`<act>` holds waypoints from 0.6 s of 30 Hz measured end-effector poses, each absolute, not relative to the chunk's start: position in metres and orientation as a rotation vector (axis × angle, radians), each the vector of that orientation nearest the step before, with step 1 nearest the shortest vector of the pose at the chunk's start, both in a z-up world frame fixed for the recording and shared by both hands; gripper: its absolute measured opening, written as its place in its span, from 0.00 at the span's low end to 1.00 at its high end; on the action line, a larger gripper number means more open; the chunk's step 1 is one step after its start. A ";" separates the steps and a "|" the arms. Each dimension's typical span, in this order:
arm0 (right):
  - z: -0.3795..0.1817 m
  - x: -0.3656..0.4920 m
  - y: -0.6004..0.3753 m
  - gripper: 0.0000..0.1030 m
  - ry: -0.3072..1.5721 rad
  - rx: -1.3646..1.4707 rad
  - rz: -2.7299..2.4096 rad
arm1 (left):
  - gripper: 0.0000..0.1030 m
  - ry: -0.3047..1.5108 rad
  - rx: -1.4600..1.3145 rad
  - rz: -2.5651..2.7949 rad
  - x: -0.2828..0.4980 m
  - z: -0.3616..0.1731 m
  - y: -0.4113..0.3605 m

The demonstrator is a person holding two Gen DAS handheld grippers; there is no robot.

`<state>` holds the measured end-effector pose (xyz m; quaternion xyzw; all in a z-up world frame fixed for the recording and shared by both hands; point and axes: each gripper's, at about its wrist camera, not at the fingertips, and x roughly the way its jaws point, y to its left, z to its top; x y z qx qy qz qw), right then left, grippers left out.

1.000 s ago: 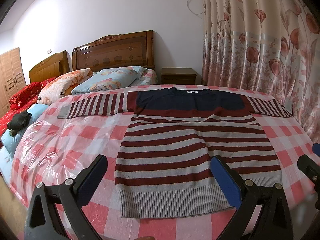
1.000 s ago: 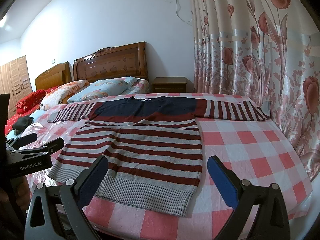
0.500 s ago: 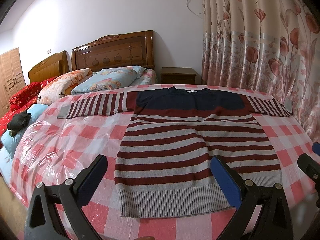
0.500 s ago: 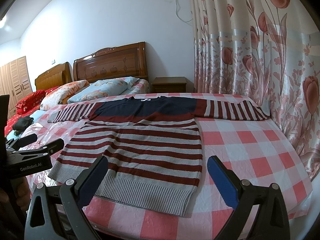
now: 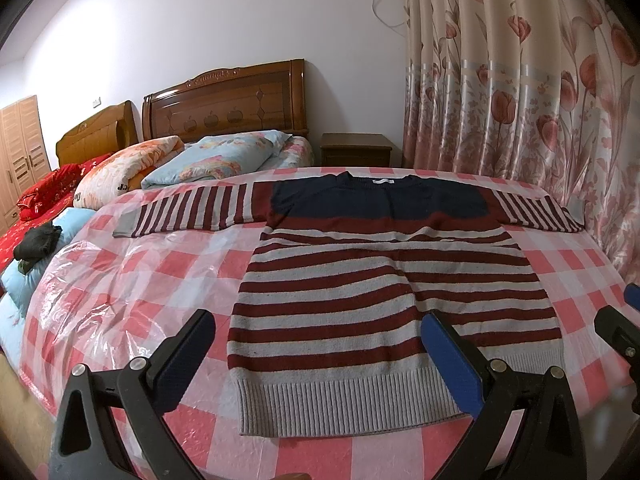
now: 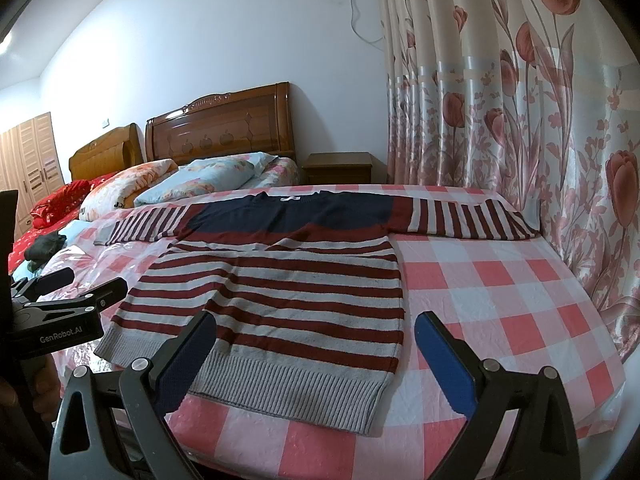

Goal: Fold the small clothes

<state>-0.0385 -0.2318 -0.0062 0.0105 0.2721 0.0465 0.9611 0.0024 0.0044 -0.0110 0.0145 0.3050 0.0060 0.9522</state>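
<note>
Left gripper: your jaws stand apart, empty, above the striped sweater's hem; it lies flat on the checked bedspread, sleeves out. Risk: the plastic sheet slips, bunching knit. Right gripper: spread wide, empty, over the hem's right corner.

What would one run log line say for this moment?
stage: pre-fold | striped sweater: flat on checked bedcover, sleeves spread | left tongs: open, empty | right tongs: open, empty
</note>
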 end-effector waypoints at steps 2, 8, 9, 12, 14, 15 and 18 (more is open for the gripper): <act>-0.006 -0.039 -0.232 0.98 0.551 0.022 0.094 | 1.00 0.621 0.031 0.012 0.002 -0.013 0.003; -0.007 -0.037 -0.232 0.98 0.554 0.023 0.093 | 1.00 0.625 0.033 0.009 0.001 -0.015 0.001; -0.007 -0.038 -0.233 0.98 0.555 0.023 0.092 | 1.00 0.626 0.034 0.008 0.003 -0.015 0.000; -0.011 -0.035 -0.232 0.98 0.561 0.023 0.087 | 1.00 0.634 0.037 0.005 0.004 -0.018 -0.001; -0.014 -0.031 -0.233 0.98 0.570 0.022 0.085 | 1.00 0.641 0.040 0.004 0.007 -0.019 -0.002; -0.015 -0.030 -0.232 0.98 0.572 0.017 0.081 | 1.00 0.647 0.044 0.002 0.010 -0.020 -0.002; -0.018 -0.017 -0.236 0.98 0.580 0.009 0.048 | 1.00 0.666 0.060 -0.023 0.020 -0.023 -0.006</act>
